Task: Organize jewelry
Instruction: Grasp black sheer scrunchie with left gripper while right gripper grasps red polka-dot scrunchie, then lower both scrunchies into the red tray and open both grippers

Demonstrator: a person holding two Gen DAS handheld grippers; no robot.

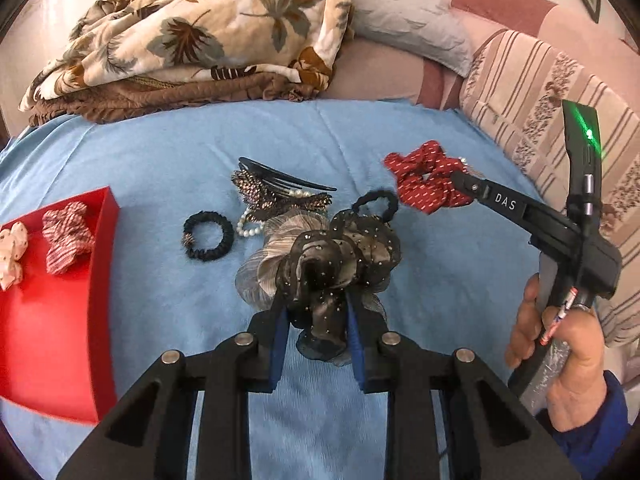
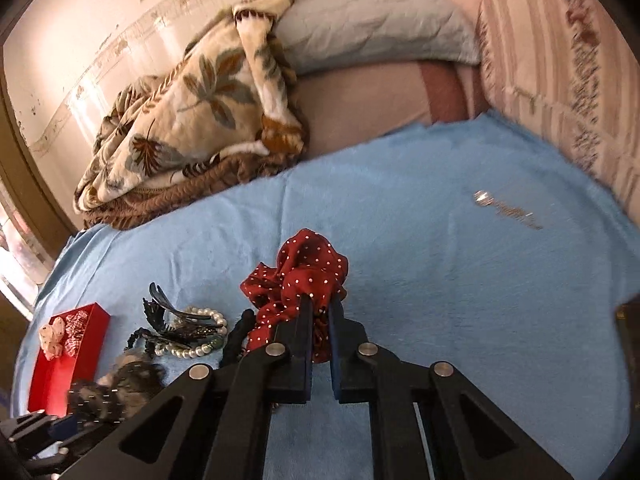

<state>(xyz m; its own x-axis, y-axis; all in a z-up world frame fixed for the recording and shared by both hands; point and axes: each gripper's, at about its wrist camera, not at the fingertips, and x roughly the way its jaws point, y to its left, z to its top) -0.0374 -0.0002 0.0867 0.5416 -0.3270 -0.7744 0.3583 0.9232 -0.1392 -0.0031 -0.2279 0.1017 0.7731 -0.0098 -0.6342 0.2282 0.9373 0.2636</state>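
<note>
My left gripper (image 1: 318,314) is shut on a black sheer dotted scrunchie (image 1: 332,260), whose fabric bunches between the blue pads. In the left wrist view my right gripper (image 1: 460,178), held by a hand (image 1: 568,352), is shut on a red dotted scrunchie (image 1: 420,186). The right wrist view shows that red scrunchie (image 2: 304,268) pinched at the tips of my right gripper (image 2: 320,302). A red tray (image 1: 52,340) at the left holds a white scrunchie (image 1: 12,256) and a red striped one (image 1: 66,236).
On the blue cloth (image 1: 160,152) lie a black hair tie (image 1: 208,236), a pearl bracelet (image 1: 250,228), a black hair claw (image 1: 280,180) and a grey sheer scrunchie (image 1: 260,264). A silver piece (image 2: 504,208) lies far right. A leaf-print blanket (image 1: 192,40) and striped cushion (image 1: 540,100) border the cloth.
</note>
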